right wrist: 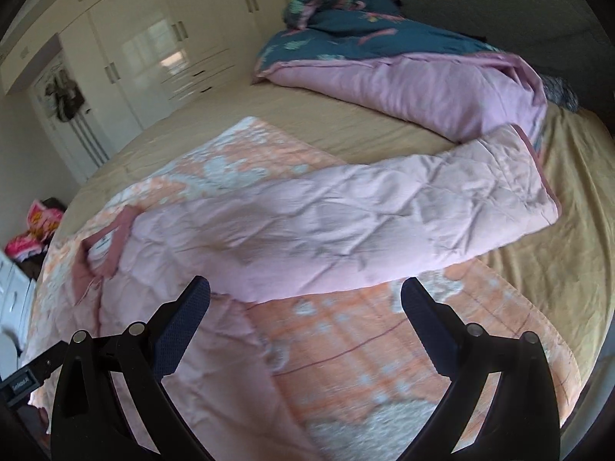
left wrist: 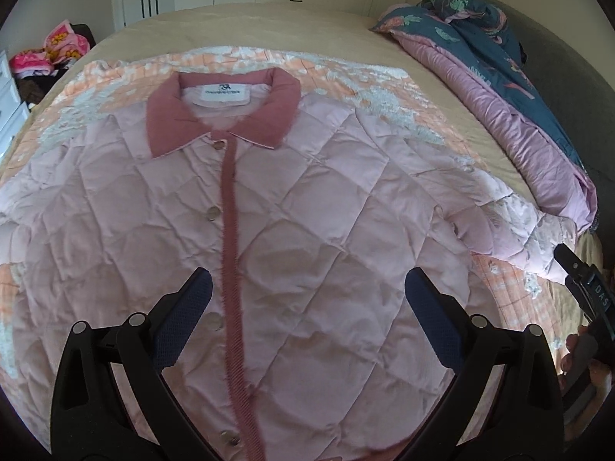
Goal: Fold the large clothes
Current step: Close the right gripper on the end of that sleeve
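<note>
On a wide bed [left wrist: 238,34] covered with a tan sheet, a quilted pink jacket [left wrist: 307,207] was laid flat, front up and buttoned, over an orange-and-white blanket [right wrist: 365,345]. Its darker pink collar [left wrist: 223,115] was pointed toward white wardrobes [right wrist: 153,46]. One sleeve [right wrist: 403,207] was stretched out toward a rumpled pink-and-teal duvet [right wrist: 403,84] (the cuff lay just beside it). The left gripper [left wrist: 307,303] was held above the jacket's lower front, its jaws spread wide and nothing clasped. The right gripper [right wrist: 305,303] was likewise seen released and empty, poised over the blanket below the sleeve. A heap of bright pink fabric [left wrist: 46,53] was left beside the bed.
</note>
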Action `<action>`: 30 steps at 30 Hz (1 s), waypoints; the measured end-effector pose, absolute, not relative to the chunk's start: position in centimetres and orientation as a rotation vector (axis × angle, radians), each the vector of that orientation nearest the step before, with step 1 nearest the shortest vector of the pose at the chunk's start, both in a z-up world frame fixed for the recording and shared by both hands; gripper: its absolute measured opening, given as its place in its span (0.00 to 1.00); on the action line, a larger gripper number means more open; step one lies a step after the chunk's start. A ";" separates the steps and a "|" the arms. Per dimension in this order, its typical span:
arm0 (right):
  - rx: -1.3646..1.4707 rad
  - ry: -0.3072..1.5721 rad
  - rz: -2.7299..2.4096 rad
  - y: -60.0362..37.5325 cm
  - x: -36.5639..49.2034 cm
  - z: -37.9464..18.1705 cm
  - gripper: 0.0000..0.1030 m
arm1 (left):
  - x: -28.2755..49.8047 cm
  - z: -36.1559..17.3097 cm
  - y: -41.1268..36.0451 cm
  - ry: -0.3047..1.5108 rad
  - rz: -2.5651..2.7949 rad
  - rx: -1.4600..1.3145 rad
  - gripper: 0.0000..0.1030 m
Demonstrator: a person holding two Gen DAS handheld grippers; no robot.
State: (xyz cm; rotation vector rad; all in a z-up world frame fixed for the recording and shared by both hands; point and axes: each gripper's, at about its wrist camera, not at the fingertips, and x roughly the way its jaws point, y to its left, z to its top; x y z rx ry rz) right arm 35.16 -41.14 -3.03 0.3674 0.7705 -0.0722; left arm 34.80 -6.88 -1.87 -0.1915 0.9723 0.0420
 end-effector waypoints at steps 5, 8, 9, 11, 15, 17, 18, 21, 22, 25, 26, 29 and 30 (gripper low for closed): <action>0.434 0.804 -0.133 -44.2 36.0 -5.1 0.96 | 36.3 -2.9 -7.7 0.998 0.023 -0.212 0.91; 0.487 0.830 -0.168 -46.1 36.5 -6.6 0.96 | 37.0 -3.5 -8.2 1.007 0.023 -0.214 0.91; 0.504 0.835 -0.179 -46.7 36.6 -7.0 0.96 | 37.2 -3.6 -8.3 1.007 0.021 -0.212 0.91; 0.547 0.850 -0.201 -48.0 37.0 -8.0 0.96 | 37.5 -3.8 -8.5 1.005 0.027 -0.208 0.91; 0.590 0.875 -0.231 -49.6 37.8 -9.4 0.96 | 38.2 -4.3 -8.3 1.003 0.036 -0.230 0.91; 0.625 0.892 -0.239 -50.6 38.4 -10.1 0.96 | 38.7 -4.6 -8.2 1.008 0.041 -0.228 0.91; 0.632 0.890 -0.245 -51.0 38.6 -10.3 0.96 | 38.9 -4.7 -8.1 1.011 0.040 -0.229 0.91; 0.676 0.887 -0.272 -52.4 39.4 -11.0 0.96 | 39.6 -5.0 -7.7 1.013 0.041 -0.242 0.91; 0.691 0.884 -0.279 -52.8 39.8 -11.3 0.96 | 39.8 -5.0 -7.6 1.013 0.046 -0.243 0.91; 0.680 0.874 -0.302 -53.4 41.0 -11.4 0.96 | 40.4 -4.9 -7.4 1.004 0.063 -0.227 0.91; 0.684 0.871 -0.309 -53.7 41.4 -11.6 0.96 | 40.5 -4.9 -7.4 1.003 0.066 -0.223 0.91; 0.754 0.861 -0.318 -55.1 42.4 -12.7 0.96 | 40.9 -4.8 -6.9 1.001 0.078 -0.224 0.91; 0.766 0.848 -0.319 -55.5 42.7 -12.8 0.96 | 40.8 -4.7 -6.8 0.998 0.078 -0.226 0.91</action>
